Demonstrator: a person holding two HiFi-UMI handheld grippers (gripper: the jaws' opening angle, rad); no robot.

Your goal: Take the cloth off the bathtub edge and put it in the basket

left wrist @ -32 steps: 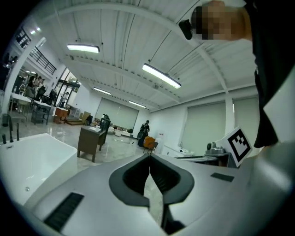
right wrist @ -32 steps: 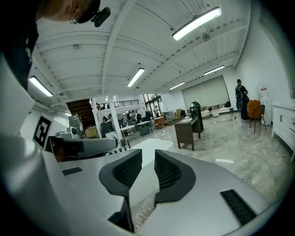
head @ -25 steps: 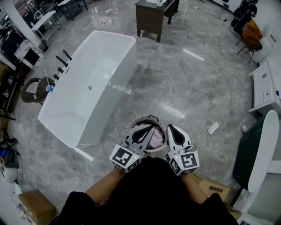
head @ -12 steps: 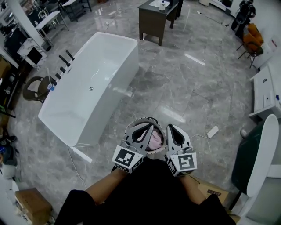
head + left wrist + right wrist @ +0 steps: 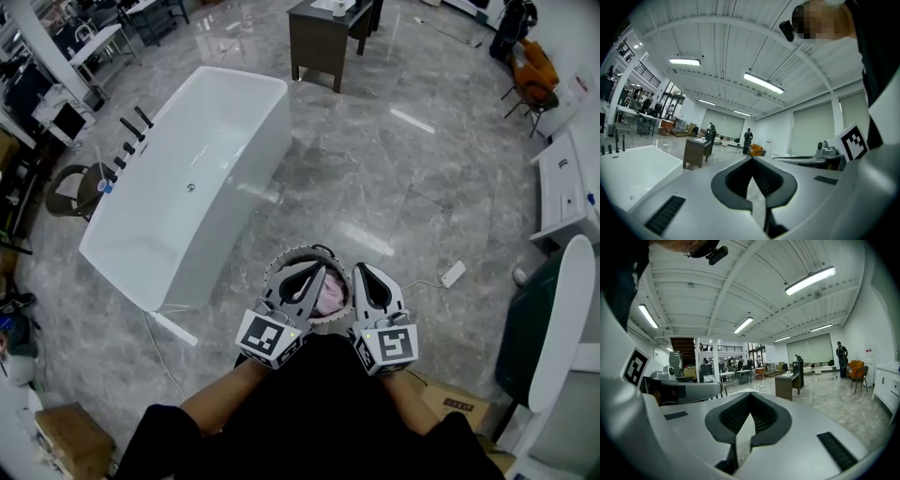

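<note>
The floor [image 5: 394, 178] is glossy grey marble-pattern tile, carrying a dark wooden desk [image 5: 323, 37] at the far side, a white drawer cabinet [image 5: 567, 187] on the right, a white power strip [image 5: 454, 274] and a cardboard box [image 5: 66, 436], under a white ribbed ceiling [image 5: 717, 42] fitted with lit strip lights [image 5: 810, 280].

The pink cloth [image 5: 331, 295] lies in the basket [image 5: 281, 266], near the white bathtub [image 5: 187, 178]. Left gripper [image 5: 320, 271] and right gripper [image 5: 360, 271] hover above it, jaws together.
</note>
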